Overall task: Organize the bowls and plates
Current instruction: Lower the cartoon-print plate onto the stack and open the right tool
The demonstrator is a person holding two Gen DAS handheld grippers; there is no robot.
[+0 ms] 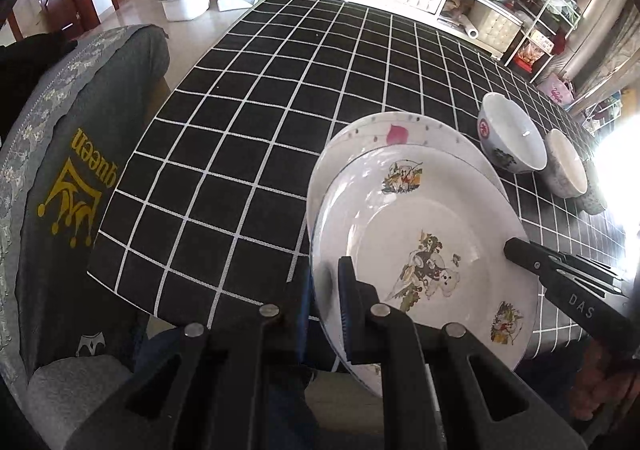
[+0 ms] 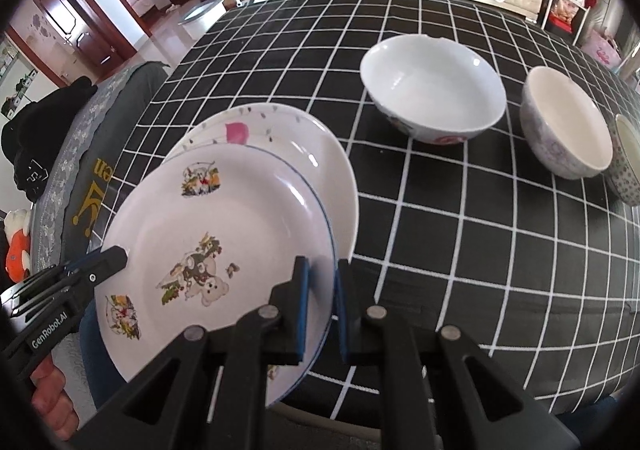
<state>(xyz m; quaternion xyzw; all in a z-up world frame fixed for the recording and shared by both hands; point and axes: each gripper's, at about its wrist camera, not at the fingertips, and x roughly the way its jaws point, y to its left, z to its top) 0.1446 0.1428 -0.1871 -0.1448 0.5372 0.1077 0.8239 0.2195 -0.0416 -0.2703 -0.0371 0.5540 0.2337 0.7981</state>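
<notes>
A white plate with cartoon prints [image 1: 420, 226] [image 2: 208, 218] is held by both grippers at the table's near edge. My left gripper [image 1: 326, 274] is shut on its left rim, and its tip [image 2: 118, 256] shows in the right wrist view. On the opposite rim my right gripper [image 2: 322, 264] is shut, with its tip [image 1: 516, 244] showing in the left wrist view. The held plate overlaps a second white plate with a pink mark [image 1: 396, 130] [image 2: 256, 126] lying on the checked cloth. I cannot tell whether the two plates touch.
Behind the plates stand a large white bowl [image 1: 512, 134] [image 2: 432, 90], a patterned bowl [image 1: 566, 166] [image 2: 568, 126] and a third bowl [image 2: 626, 162] at the right edge. A chair with a grey cover [image 1: 80, 170] stands left of the black checked table [image 1: 280, 90].
</notes>
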